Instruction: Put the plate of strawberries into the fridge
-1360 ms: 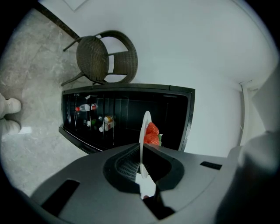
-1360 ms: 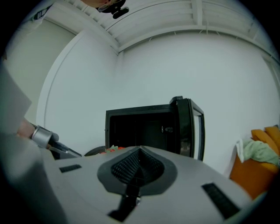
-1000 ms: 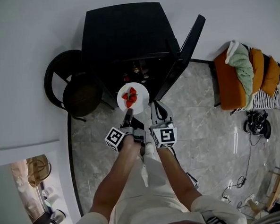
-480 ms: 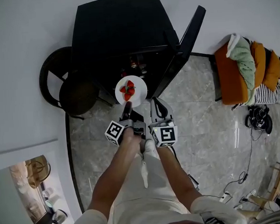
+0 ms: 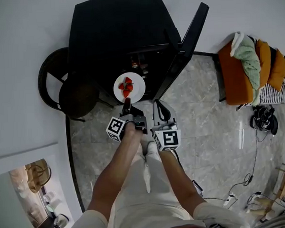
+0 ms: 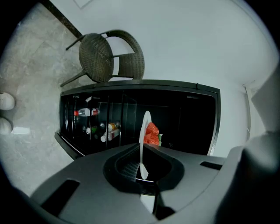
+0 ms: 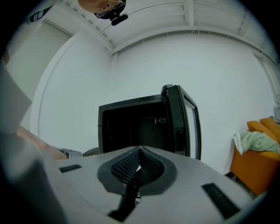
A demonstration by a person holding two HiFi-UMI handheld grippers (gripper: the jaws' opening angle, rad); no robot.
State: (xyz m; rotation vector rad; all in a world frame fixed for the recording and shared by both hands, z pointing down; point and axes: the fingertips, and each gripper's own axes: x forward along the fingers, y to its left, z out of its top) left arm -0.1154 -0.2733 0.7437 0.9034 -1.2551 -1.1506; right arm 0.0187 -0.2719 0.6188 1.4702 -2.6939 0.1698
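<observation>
A white plate (image 5: 135,91) carrying a few red strawberries (image 5: 126,86) is held level in front of the black fridge (image 5: 118,30), right at its open compartment. My left gripper (image 5: 127,102) is shut on the plate's near rim. In the left gripper view the plate (image 6: 143,131) shows edge-on between the jaws of the left gripper (image 6: 141,165), with the strawberries (image 6: 152,134) on its right side. My right gripper (image 5: 159,105) sits just right of the left one, shut and empty; the right gripper (image 7: 137,169) faces the fridge (image 7: 131,127).
The fridge door (image 5: 186,41) stands open to the right. Bottles and cans (image 6: 94,127) lie on the fridge shelves. A dark wicker chair (image 5: 69,89) stands left of the fridge. An orange seat with clothes (image 5: 248,73) is at the right, and cables (image 5: 261,125) lie on the floor.
The left gripper has carried the plate forward, closer to the fridge opening. The right gripper has kept its place beside it.
</observation>
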